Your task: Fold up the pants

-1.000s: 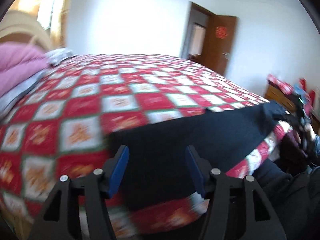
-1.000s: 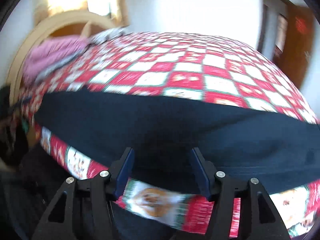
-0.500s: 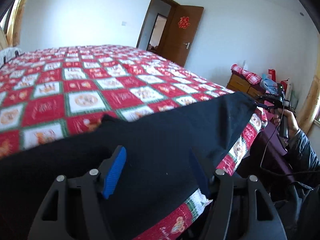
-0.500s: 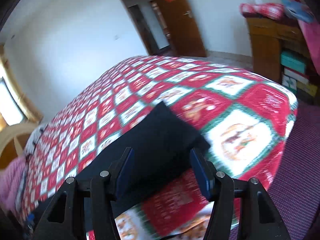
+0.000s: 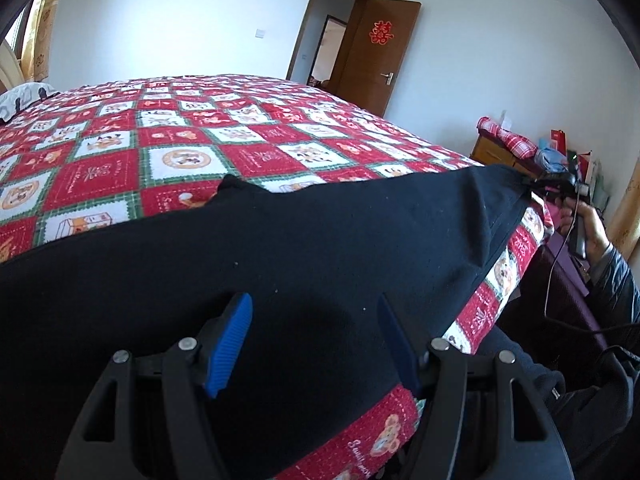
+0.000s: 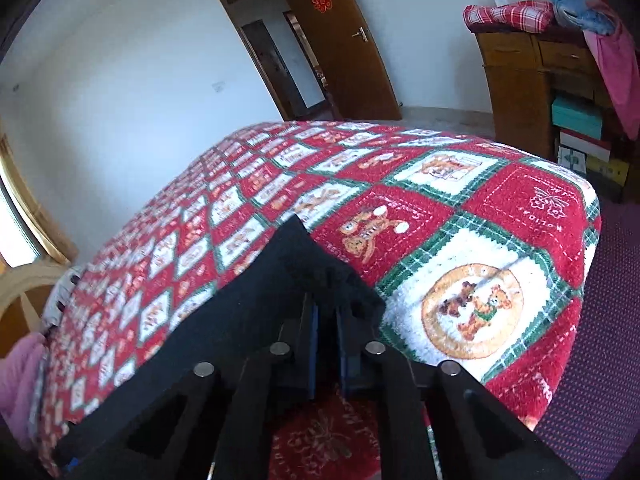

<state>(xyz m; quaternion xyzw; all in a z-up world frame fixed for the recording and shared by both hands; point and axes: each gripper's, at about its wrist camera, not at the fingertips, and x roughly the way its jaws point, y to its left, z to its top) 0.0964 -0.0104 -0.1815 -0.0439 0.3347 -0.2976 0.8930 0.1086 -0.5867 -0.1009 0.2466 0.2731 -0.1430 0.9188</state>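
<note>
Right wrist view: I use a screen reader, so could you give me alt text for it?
The right gripper, its jaws nearly closed, pinches one end of the black pants lying on a red, white and green checked bedspread. Behind stand a brown door and a wooden dresser.

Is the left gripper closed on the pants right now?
No. The left gripper is wide open above the black pants, its blue pads well apart.
</note>
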